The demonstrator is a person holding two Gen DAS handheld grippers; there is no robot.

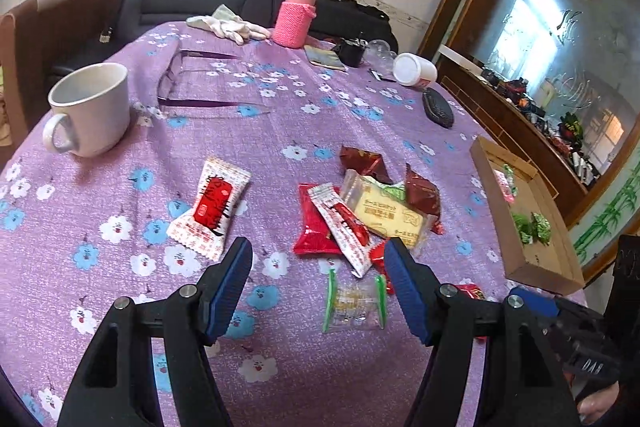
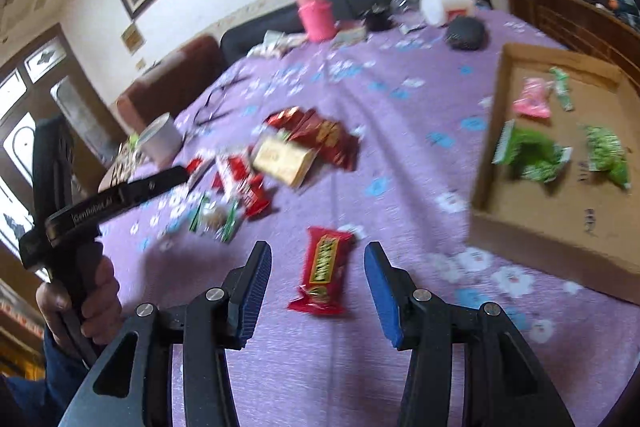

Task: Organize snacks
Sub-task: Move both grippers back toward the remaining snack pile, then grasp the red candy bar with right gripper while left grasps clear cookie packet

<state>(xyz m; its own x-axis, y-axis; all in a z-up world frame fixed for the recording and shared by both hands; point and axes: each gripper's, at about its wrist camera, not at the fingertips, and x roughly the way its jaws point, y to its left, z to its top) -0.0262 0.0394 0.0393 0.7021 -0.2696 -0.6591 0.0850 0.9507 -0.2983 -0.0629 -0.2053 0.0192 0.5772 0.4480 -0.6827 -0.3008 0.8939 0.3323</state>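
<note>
Closest to my left gripper (image 1: 318, 255) is a little clear candy (image 1: 355, 303) with green crimped ends, flat on the purple flowered cloth (image 1: 248, 143). Jaws stand apart with nothing between the ribbed blue pads. Just past the tips sits the pile (image 1: 364, 205): crinkly red foil packs, a white-and-red sachet, a pale yellow biscuit pack in clear film, two dark red pouches behind. One more white-and-red pack (image 1: 210, 207) lies alone to the left, with bare cloth all around it.

Over on my right gripper (image 2: 318, 269), also spread with nothing gripped, a glossy red bar (image 2: 324, 269) with yellow lettering lies lengthwise on the cloth right in the gap, not touched by either pad. That view is blurry.

Cardboard tray (image 2: 486, 163) sits near the right table edge, low walls, already holding green wrappers (image 2: 532, 153) and a pink one (image 2: 532, 99). Plenty of open cloth between bar and tray.

White mug (image 1: 90, 107), smooth ceramic, stands well off to the left by folded glasses (image 1: 188, 83); a pink knit-sleeved bottle (image 1: 296, 13) is at the far edge.
</note>
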